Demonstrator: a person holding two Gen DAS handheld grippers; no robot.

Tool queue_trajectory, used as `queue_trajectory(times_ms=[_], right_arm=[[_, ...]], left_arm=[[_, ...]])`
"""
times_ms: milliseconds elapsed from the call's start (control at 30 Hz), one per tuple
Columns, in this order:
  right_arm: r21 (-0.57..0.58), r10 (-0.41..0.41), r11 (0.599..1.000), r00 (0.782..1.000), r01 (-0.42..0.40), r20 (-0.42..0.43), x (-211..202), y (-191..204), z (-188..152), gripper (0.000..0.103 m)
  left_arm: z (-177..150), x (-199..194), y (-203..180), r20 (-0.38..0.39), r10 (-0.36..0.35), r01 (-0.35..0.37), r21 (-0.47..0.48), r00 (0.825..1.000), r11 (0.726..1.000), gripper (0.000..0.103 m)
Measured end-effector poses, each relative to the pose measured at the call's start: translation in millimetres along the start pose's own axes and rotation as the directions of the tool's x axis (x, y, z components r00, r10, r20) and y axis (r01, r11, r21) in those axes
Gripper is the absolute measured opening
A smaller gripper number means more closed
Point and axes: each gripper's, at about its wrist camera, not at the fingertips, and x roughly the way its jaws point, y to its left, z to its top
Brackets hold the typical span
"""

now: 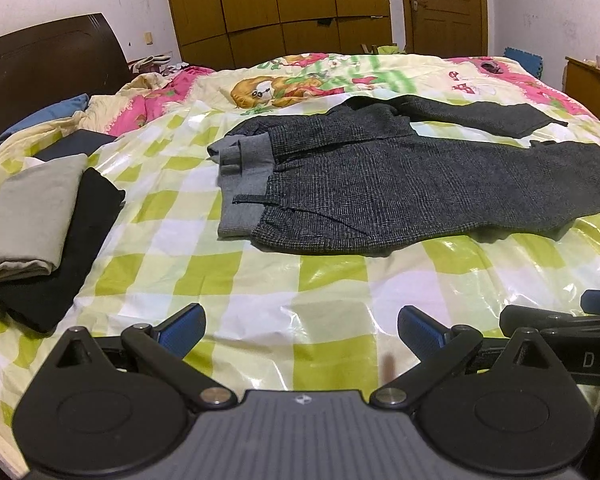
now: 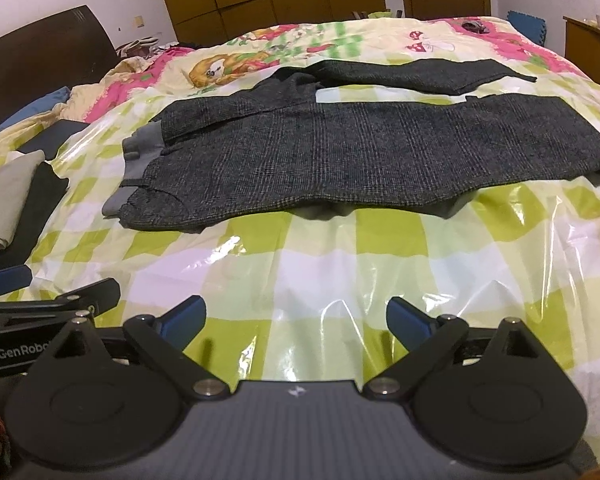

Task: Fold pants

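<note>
Beyond both spread fingers point(image 1: 188, 326), pants point(image 1: 400, 188) flat on bed, untouched

In my left view the pants point(image 1: 400, 196) near leg runs off the right edge; hem unseen. My right tool point(image 1: 572, 332) shows only as a sliver there. The folded grey cloth point(image 2: 4, 196) is cut by my right view's left edge. Small dark item point(image 2: 476, 26) far across the bed: unidentifiable.

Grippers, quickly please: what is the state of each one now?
Left gripper: open, holding nothing.
Right gripper: open, holding nothing.
</note>
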Motion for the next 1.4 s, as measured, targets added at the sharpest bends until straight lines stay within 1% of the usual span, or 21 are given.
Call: queue_trajectory(times_ms=[433, 1400], right_arm=[[-0.005, 0.001, 1.000, 1.000, -0.001, -0.011, 0.7, 0.9, 0.1, 0.096], [-0.007, -0.002, 1.000, 1.000, 0.002, -0.022, 4.5, 1.5, -1.8, 0.096]], left_arm=[[-2.0, 0.7, 2.4, -0.009, -0.006, 0.006, -0.013, 1.000, 1.000, 0.103], [-3.9, 2.1, 2.2, -0.012, -0.004, 0.004, -0.010, 1.000, 1.000, 0.103]])
